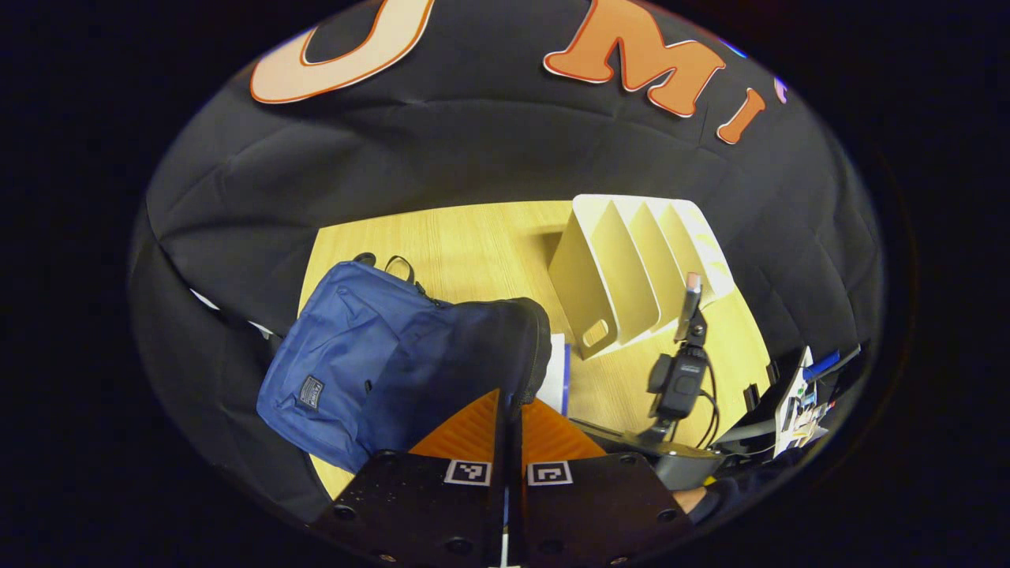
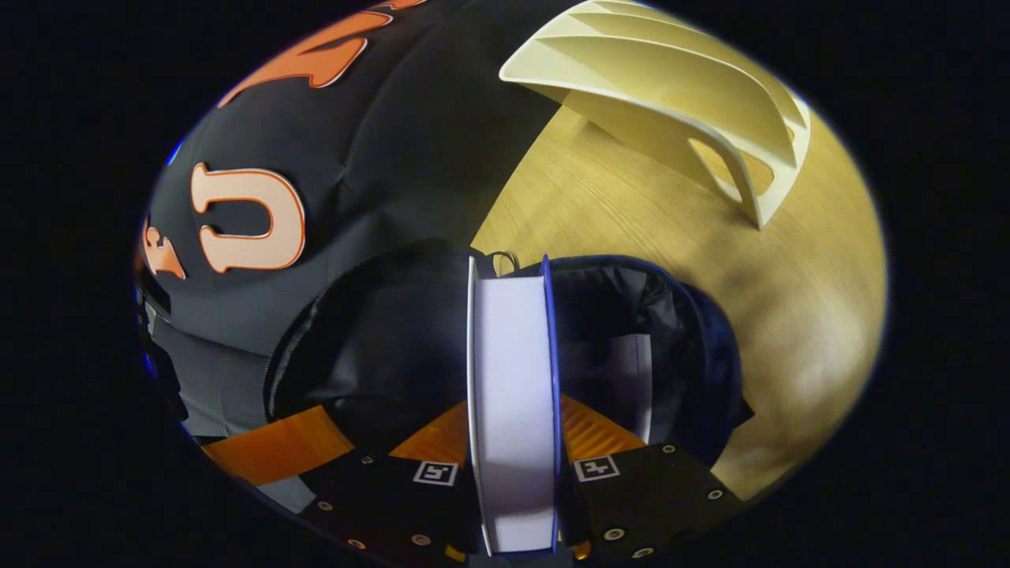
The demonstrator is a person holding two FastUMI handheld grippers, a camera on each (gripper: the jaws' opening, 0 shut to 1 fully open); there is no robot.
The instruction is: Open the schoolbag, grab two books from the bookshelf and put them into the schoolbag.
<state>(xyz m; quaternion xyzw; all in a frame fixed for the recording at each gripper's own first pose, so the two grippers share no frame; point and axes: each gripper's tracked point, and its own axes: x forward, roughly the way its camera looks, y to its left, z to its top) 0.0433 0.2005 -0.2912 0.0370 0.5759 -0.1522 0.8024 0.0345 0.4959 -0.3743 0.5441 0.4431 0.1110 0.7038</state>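
Right gripper (image 2: pixel 513 442): your two orange fingers press flat on both covers of a book (image 2: pixel 513 379), white page edge facing the camera, blue cover along its right side.
Book's position: it stands upright between your fingers, its far end over the open mouth of the bag (image 2: pixel 379 347), dark lining on either side of it.
Second book: a pale page edge (image 2: pixel 641 379) shows deeper in the bag, just right of the one you hold.
Left gripper (image 1: pixel 511 410): your fingers are closed together on the bag's dark opening edge (image 1: pixel 529 347); whether cloth is truly pinched between them cannot be told.
Bag from the left gripper view: the blue bag (image 1: pixel 355 355) lies on the table, front pocket to your left, mouth turned right towards a white and blue book (image 1: pixel 557 371) at its rim.
Shelf: the cream shelf (image 1: pixel 631 268) stands beyond the bag on the table, apart from it, its dividers bare.
Open room: bare wood of the table (image 2: pixel 710 315) lies between bag and shelf, and right of the bag.
Edges: the black cloth wall (image 1: pixel 442 142) closes in behind the table and to its left.
Other gripper: across the table you see a black gripper body (image 1: pixel 678 379) with cables, near the shelf.
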